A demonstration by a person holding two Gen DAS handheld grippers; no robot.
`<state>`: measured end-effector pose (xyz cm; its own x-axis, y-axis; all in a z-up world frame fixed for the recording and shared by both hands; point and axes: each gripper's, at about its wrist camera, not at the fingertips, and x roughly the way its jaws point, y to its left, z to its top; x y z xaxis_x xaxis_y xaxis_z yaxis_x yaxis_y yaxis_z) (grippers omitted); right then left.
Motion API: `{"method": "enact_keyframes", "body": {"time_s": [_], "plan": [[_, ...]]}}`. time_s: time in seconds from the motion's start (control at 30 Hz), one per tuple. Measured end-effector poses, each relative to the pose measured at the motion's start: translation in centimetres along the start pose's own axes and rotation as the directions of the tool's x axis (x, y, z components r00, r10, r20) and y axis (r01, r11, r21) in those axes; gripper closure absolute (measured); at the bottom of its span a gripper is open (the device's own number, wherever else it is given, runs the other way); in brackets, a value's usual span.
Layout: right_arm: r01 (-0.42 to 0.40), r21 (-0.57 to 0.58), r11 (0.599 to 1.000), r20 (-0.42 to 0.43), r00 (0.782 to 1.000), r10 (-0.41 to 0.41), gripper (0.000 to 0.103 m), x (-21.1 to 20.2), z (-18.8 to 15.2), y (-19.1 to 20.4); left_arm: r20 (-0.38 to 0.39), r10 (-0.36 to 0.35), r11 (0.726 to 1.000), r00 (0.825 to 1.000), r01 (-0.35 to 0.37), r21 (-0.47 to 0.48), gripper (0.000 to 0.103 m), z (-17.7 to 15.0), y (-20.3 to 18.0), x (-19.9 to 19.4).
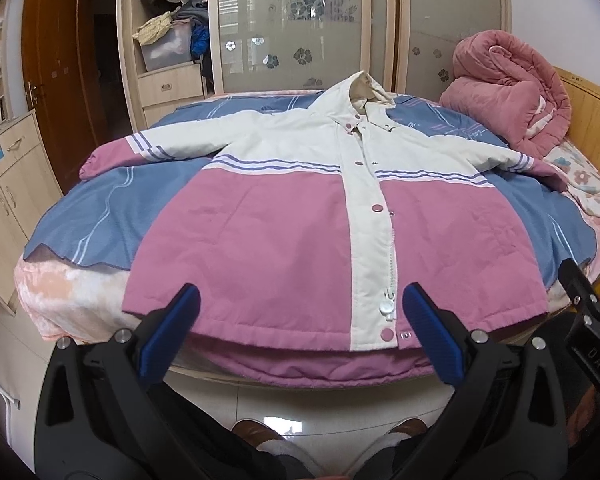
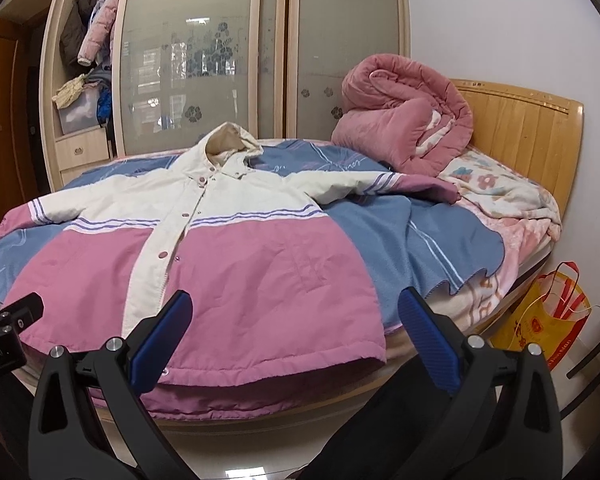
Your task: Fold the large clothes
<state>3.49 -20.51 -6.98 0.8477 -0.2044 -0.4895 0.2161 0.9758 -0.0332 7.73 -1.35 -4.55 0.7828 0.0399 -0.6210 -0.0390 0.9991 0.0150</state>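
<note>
A pink and cream hooded jacket lies spread flat, front up, on the bed, sleeves out to both sides, hood at the far end. Its hem hangs over the near bed edge. It also shows in the right wrist view. My left gripper is open and empty, held just before the hem near the zipper. My right gripper is open and empty, before the hem's right corner. The right gripper's body shows at the right edge of the left wrist view.
A blue blanket covers the bed under the jacket. A rolled pink quilt sits by the wooden headboard. A wardrobe with glass sliding doors stands behind. A yellow-red bag is on the floor at right.
</note>
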Motion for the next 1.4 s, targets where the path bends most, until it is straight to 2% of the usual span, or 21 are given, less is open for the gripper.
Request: {"method": "enact_keyframes", "body": {"time_s": [0.17, 0.33, 0.43, 0.57, 0.8, 0.93, 1.07, 1.2, 1.4], "plan": [[-0.011, -0.003, 1.0, -0.03, 1.0, 0.011, 0.001, 3.8, 1.3, 0.6, -0.016, 0.007, 1.0, 1.0, -0.007, -0.005, 0.002, 2.2, -0.3, 3.7], [-0.01, -0.016, 1.0, 0.005, 1.0, 0.01, 0.001, 6.6, 3.6, 1.2, 0.007, 0.014, 1.0, 1.0, -0.014, -0.007, 0.002, 5.2, -0.7, 6.8], [-0.014, -0.017, 1.0, 0.03, 0.999, 0.014, 0.001, 6.7, 4.3, 1.3, 0.026, 0.013, 1.0, 1.0, -0.013, -0.007, 0.002, 6.2, -0.9, 7.1], [-0.006, -0.023, 1.0, 0.033, 0.999, 0.007, 0.001, 6.0, 3.7, 1.5, 0.056, 0.009, 1.0, 0.998, -0.008, -0.01, 0.002, 6.0, -0.7, 6.1], [0.012, -0.039, 0.999, 0.062, 0.998, -0.009, 0.001, 2.6, 1.9, 1.5, 0.051, -0.016, 0.999, 0.999, 0.018, -0.038, 0.002, 2.6, 0.5, 3.2], [-0.003, -0.033, 0.999, 0.042, 0.999, 0.004, 0.001, 1.6, 1.6, 1.6, 0.046, 0.009, 1.0, 0.999, -0.008, -0.022, 0.002, 1.3, 0.9, 1.9], [-0.008, -0.046, 0.999, 0.033, 0.999, 0.009, 0.001, 1.0, 1.6, 1.9, 0.063, -0.001, 0.999, 0.998, 0.004, -0.051, 0.002, 0.5, 1.8, 0.8], [-0.003, -0.037, 0.999, 0.06, 0.998, 0.005, 0.001, -0.3, 1.8, 1.5, 0.081, -0.005, 0.999, 0.997, 0.008, -0.037, 0.002, 0.1, 1.7, -0.6], [-0.003, -0.015, 1.0, 0.088, 0.996, 0.004, 0.001, -2.3, 1.8, 0.4, 0.07, -0.072, 0.997, 0.995, 0.074, -0.023, 0.002, -0.2, 1.1, -2.7]]}}
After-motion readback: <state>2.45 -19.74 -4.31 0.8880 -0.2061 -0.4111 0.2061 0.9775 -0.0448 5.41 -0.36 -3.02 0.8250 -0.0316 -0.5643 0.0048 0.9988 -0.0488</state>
